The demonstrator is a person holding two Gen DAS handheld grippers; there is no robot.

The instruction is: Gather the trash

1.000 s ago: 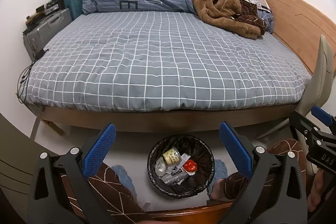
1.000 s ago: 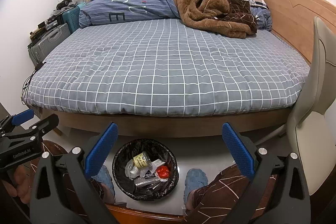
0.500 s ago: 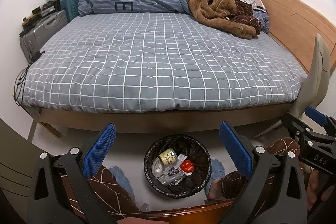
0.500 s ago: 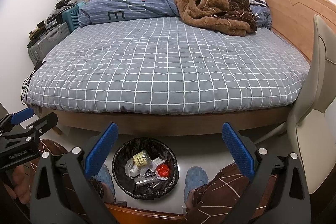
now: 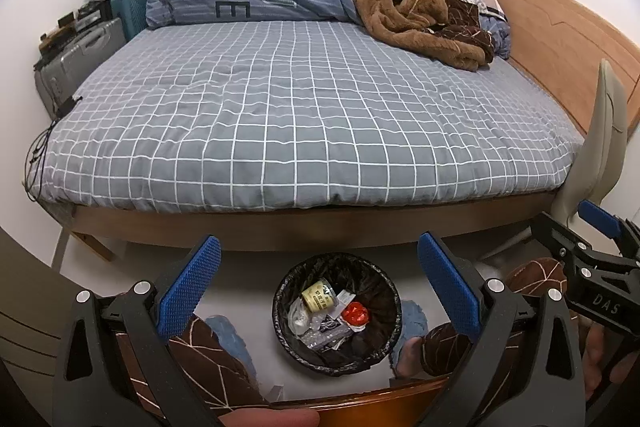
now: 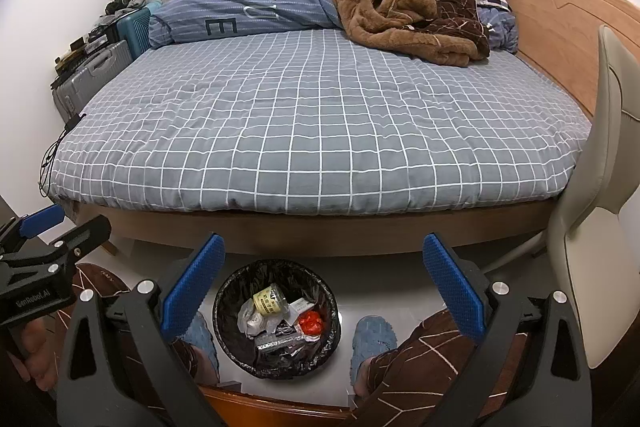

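Hovering above the black-lined trash bin [image 5: 337,313], left gripper [image 5: 320,287] and right gripper [image 6: 322,285] gaped wide, both empty, bed [image 5: 304,115] beyond the bin.

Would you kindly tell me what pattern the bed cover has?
The bed cover is grey with a white grid; the right wrist view shows it best.

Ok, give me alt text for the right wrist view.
Open right gripper with blue pads hangs above a black-lined trash bin holding a yellow-labelled can, wrappers and something red. Behind is a bed with grey checked bedding.
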